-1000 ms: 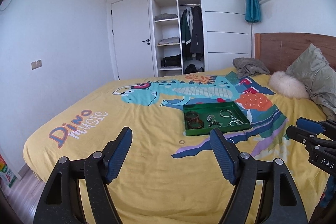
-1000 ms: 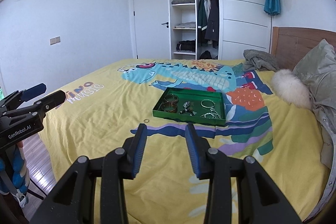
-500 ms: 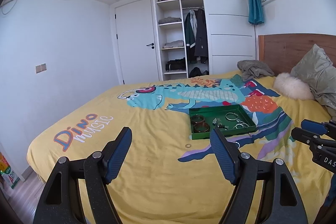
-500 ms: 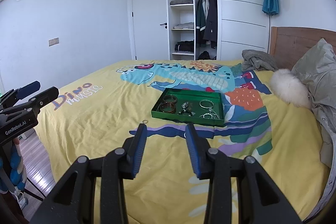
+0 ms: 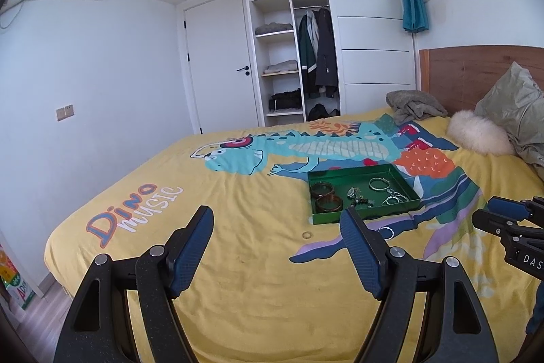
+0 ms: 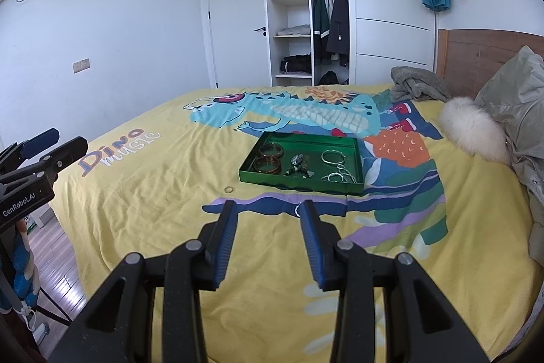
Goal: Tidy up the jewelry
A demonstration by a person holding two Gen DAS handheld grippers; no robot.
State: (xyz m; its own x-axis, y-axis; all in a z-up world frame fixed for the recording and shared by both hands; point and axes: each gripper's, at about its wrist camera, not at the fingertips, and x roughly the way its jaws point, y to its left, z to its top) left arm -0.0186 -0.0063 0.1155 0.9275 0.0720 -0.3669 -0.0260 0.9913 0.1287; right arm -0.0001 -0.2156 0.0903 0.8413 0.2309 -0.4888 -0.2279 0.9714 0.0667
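Currently, both empty grippers, left gripper wide and right gripper narrower, are facing the shallow green rectangular tray; a small gold ring is lying on the yellow bedspread just outside it, awaiting pickup.

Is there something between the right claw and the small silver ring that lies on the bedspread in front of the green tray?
Nothing visible does. The right claw is open and empty, and the silver ring lies on bare bedspread just beyond its tips, in front of the green tray.
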